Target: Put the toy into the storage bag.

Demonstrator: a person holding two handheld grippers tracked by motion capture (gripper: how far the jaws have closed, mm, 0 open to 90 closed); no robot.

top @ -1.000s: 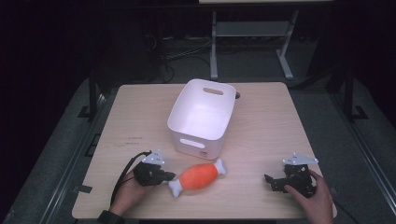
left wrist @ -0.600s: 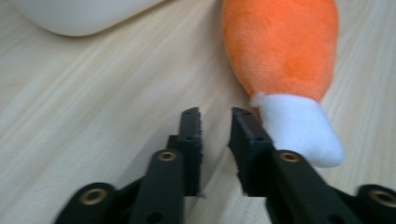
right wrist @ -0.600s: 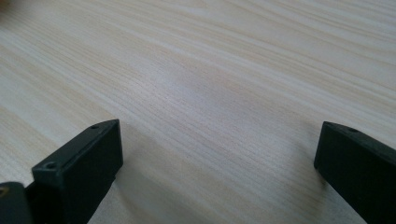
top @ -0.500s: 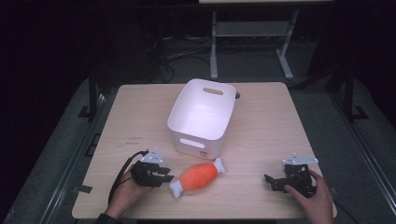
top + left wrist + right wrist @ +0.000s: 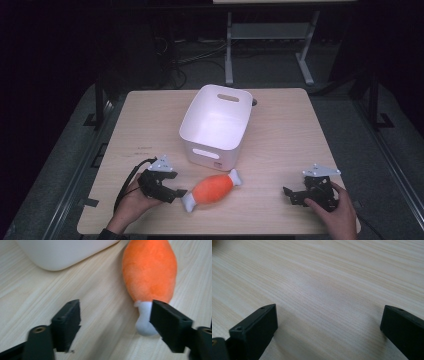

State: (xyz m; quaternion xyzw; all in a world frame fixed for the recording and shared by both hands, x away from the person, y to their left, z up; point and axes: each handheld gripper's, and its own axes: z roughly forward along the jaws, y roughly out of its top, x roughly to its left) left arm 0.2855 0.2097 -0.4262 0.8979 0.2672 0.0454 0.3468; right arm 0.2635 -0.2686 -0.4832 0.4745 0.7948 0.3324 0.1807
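A light wooden table [image 5: 280, 135] is seen from above against a dark room, with a metal stand [image 5: 270, 35] on the floor behind it. A white plastic bin [image 5: 217, 125] with handle slots is set at the middle of the table, slightly turned, and its inside is seen to be bare. An orange plush drumstick [image 5: 212, 189] with white bone ends is laid on the table just in front of the bin, apart from it, its length slanted from lower left to upper right. At the near left edge the left gripper [image 5: 175, 192] is held low in a hand [image 5: 131, 202], its jaws spread wide apart and pointed at the toy's nearer white end. In the left gripper view the drumstick [image 5: 149, 270] is seen lying toward the right jaw, its white tip [image 5: 145, 320] just beside that jaw, and whether they touch cannot be told; nothing is clamped. A rounded corner of the bin [image 5: 60, 252] is seen at the top of that view. At the near right the right gripper [image 5: 292, 195] is held in the other hand [image 5: 337, 215], well apart from the toy. In the right gripper view its jaws are spread wide over bare wood grain [image 5: 324, 290], with nothing between them.
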